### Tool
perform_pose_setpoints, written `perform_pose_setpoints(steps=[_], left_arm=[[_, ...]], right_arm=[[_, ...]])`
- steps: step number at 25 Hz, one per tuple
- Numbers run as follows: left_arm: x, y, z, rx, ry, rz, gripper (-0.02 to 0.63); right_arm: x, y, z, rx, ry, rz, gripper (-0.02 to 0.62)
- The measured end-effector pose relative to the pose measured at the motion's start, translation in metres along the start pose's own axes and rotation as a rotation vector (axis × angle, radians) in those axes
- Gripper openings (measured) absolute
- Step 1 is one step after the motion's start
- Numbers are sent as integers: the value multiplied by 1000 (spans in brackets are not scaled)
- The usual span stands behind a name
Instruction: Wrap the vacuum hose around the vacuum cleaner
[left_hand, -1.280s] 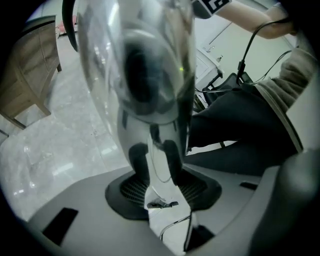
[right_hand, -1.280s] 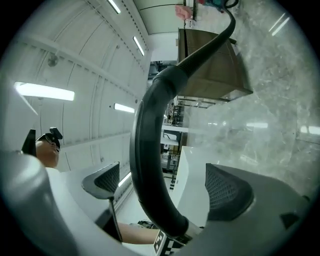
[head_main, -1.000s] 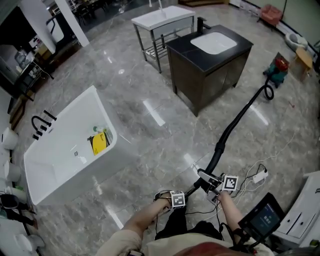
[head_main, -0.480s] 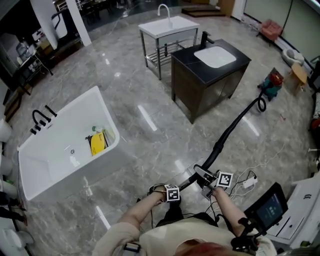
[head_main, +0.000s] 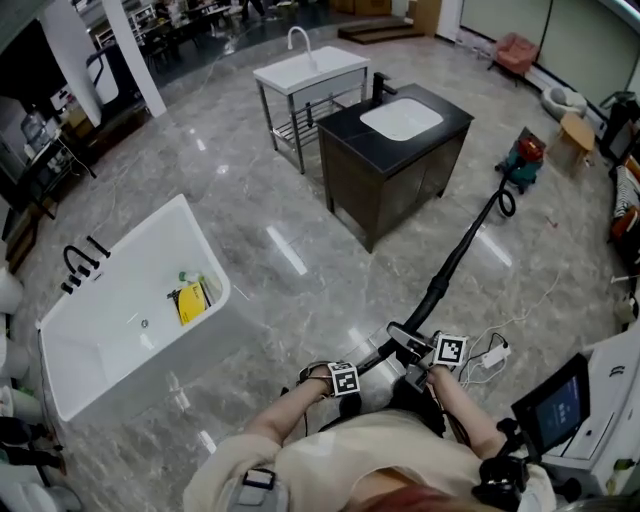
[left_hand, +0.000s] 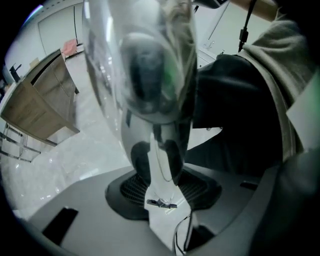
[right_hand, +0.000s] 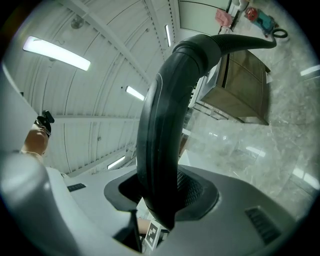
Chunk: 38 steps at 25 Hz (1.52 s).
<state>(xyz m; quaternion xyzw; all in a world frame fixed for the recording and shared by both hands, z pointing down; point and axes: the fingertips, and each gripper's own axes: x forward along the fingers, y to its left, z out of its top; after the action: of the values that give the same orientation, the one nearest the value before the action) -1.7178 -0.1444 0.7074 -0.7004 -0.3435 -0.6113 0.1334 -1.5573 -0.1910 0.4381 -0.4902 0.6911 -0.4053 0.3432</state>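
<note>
Gathering step: the left tool (head_main: 350, 380) pinches the vacuum hose (head_main: 455, 262) at its pale end, the right tool (head_main: 430, 352) (jaws just tightened) at its black bend. The vacuum cleaner (head_main: 522, 157) sits well apart across the floor (head_main: 300, 270); next, carry the hose there to start winding.

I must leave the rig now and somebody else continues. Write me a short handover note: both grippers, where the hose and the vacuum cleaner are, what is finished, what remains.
Left gripper: shut on a clear end piece, held in front of the person.
Right gripper: jaws have just been closing, now shut on the hose at its bend.
Hose: runs stretched out from the grippers to the vacuum cleaner, which stands on the floor beyond the dark sink cabinet.
Done: the near end of the hose is picked up; nothing is wrapped.
Left: likely bring the hose over to the vacuum cleaner and wind it round.
</note>
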Motion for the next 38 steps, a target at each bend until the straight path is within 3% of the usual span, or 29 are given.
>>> perform_pose_setpoints(steps=[4,12,18,23,32,36,38], left_arm=[[-8,17,11,-16,35,14,170],[-22,67,33,-166,85,94,170],[-33,100,56,-249,75,167,170],[-26,122,104,-305,24,223,170],[-29,160,211,-311,-77,230,170],[-38,157,254,-234,-131,118,179],[-48,157,266,-221,-152,103,179]], right_arm=[[-9,-4,20,-2,6,13,149],[-21,-27,69,34,28,59,150],[-18,-36,105,23,46,53,149],[-34,-48,136,-40,92,15,149],[-69,-56,204,-203,147,-38,143],[-98,-78,239,-220,120,-109,143],[-111,-81,254,-229,114,-116,140]])
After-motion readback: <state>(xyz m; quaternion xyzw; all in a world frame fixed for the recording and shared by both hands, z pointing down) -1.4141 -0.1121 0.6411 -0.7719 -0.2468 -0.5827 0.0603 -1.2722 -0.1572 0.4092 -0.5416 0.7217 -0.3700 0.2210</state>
